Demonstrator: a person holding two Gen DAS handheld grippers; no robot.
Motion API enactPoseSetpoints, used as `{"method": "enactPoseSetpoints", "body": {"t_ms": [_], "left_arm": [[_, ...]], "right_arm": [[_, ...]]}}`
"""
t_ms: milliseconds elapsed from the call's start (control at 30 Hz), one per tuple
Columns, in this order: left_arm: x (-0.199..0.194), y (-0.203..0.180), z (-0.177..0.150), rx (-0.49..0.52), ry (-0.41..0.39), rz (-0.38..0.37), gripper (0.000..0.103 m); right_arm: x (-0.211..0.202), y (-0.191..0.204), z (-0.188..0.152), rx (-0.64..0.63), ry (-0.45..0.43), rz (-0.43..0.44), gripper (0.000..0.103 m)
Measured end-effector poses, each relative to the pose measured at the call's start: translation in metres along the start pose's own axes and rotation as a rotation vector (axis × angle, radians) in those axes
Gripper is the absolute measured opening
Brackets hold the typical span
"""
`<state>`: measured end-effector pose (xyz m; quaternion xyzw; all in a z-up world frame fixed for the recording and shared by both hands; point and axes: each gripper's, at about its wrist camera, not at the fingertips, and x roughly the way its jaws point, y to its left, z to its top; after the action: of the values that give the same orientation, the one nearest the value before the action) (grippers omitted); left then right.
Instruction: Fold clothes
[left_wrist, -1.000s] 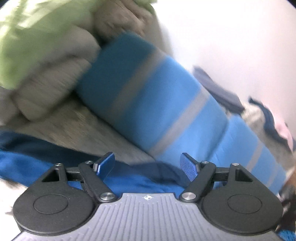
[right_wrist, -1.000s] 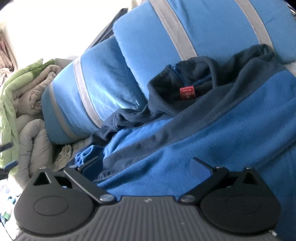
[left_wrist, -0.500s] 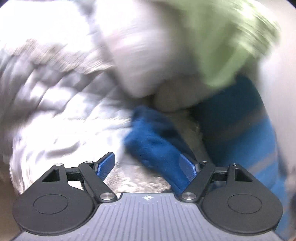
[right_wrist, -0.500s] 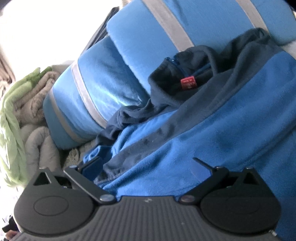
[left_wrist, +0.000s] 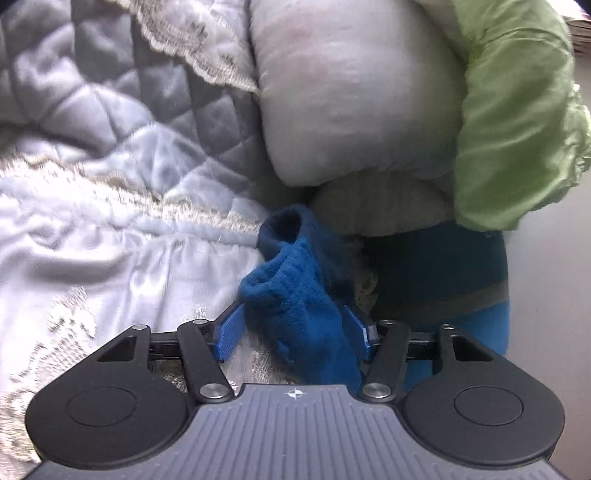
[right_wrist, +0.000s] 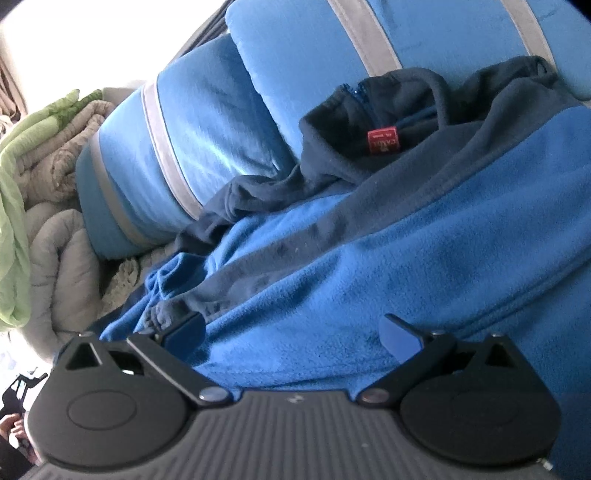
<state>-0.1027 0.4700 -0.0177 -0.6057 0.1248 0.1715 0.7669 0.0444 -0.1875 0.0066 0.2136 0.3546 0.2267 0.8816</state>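
Blue fleece jacket (right_wrist: 369, 266) lies rumpled, navy collar and red label showing.

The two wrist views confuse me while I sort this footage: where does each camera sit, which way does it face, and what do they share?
Left wrist: sits on the left gripper, looking forward and slightly down at a blue fleece sleeve between its closing jaws, on a quilted bedspread; only the gripper shows.
Right wrist: sits on the right gripper, facing the blue fleece jacket against striped blue cushions, jaws open; a hand shows at the lower left edge.
Shared: the fleece garment, the green bedding and the blue cushions.
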Motion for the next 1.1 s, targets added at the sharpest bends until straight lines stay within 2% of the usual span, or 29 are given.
{"method": "enactPoseSetpoints", "body": {"t_ms": [100, 133, 200, 300, 500, 600, 800, 833, 867, 900, 933, 1000, 1033, 1100], "left_arm": [[0.011, 0.001, 0.000, -0.042, 0.004, 0.015, 0.034], [0.014, -0.002, 0.002, -0.042, 0.011, 0.039, 0.021], [0.016, -0.010, 0.004, -0.002, 0.021, 0.093, 0.019], [0.012, -0.035, 0.008, 0.114, 0.031, 0.123, 0.017], [-0.005, -0.105, -0.005, 0.416, 0.020, 0.164, 0.015], [-0.012, -0.148, -0.022, 0.571, 0.018, 0.145, 0.015], [-0.008, -0.229, -0.044, 0.790, 0.025, 0.066, 0.015], [-0.007, -0.241, -0.044, 0.820, 0.013, 0.057, 0.015], [-0.007, -0.254, -0.043, 0.848, -0.005, 0.050, 0.014], [-0.006, -0.266, -0.043, 0.878, -0.026, 0.043, 0.014], [-0.005, -0.278, -0.041, 0.909, -0.052, 0.037, 0.014], [-0.001, -0.302, -0.037, 0.968, -0.108, 0.028, 0.014], [0.001, -0.313, -0.035, 0.991, -0.139, 0.027, 0.013], [0.001, -0.328, -0.027, 1.022, -0.193, 0.026, 0.013]], "right_arm": [[0.003, 0.002, -0.002, -0.014, 0.009, -0.009, 0.103], [0.004, 0.002, -0.002, -0.019, 0.012, -0.012, 0.103], [0.004, 0.002, -0.003, -0.026, 0.016, -0.015, 0.103], [0.004, 0.003, -0.002, -0.028, 0.018, -0.010, 0.103], [0.007, 0.007, -0.003, -0.041, 0.031, 0.000, 0.103], [0.007, 0.013, -0.004, -0.072, 0.040, 0.011, 0.103], [0.007, 0.036, -0.015, -0.227, 0.086, 0.092, 0.103], [0.005, 0.040, -0.017, -0.253, 0.084, 0.131, 0.092], [0.005, 0.046, -0.019, -0.281, 0.085, 0.162, 0.086], [0.006, 0.053, -0.020, -0.304, 0.093, 0.174, 0.072], [0.009, 0.061, -0.020, -0.319, 0.104, 0.180, 0.060], [0.017, 0.077, -0.019, -0.352, 0.111, 0.194, 0.049], [0.023, 0.085, -0.017, -0.372, 0.097, 0.194, 0.035], [0.036, 0.102, -0.012, -0.394, 0.070, 0.169, 0.014]]}}
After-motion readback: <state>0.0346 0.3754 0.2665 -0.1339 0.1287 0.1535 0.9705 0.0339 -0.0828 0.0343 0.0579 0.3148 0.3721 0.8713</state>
